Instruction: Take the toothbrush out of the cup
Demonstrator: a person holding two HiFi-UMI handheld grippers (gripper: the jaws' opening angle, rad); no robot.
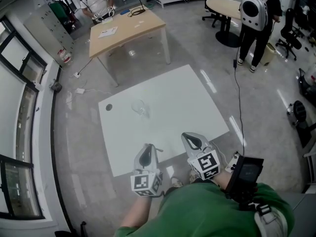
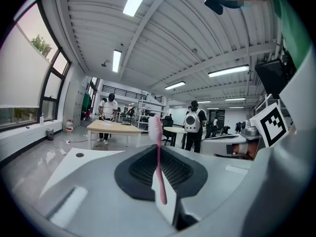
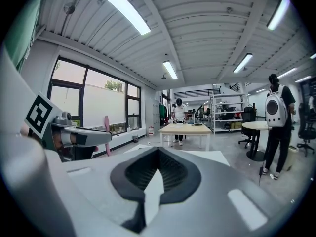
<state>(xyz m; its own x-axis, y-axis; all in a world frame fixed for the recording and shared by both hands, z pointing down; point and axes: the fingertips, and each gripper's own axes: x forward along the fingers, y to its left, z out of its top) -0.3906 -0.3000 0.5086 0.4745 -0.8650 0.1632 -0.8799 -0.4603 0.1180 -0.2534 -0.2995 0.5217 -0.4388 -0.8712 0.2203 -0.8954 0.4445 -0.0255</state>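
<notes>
The left tool (image 2: 158,149) is clamped on the toothbrush (image 2: 159,172), gripping the pink handle low down so that it stands nearly upright, with the bristle head on top above the jaws. The toothbrush is out of the cup (image 1: 140,107), which is clear and stands on the white tabletop (image 1: 187,98), well apart from both tools. Whether the cup is upright or on its side cannot be told. A small dark round spot (image 1: 108,107) lies on the tabletop left of the cup. In the head view the left tool (image 1: 146,151) and the right tool (image 1: 192,140) hang side by side over the near edge of the tabletop, both pointing roughly level. The right tool (image 3: 157,151) has its jaws together with nothing between them; its view shows the toothbrush (image 3: 106,127) sticking up from the left tool. A wooden table (image 1: 129,29) stands beyond, with a person (image 1: 98,3) at it
</notes>
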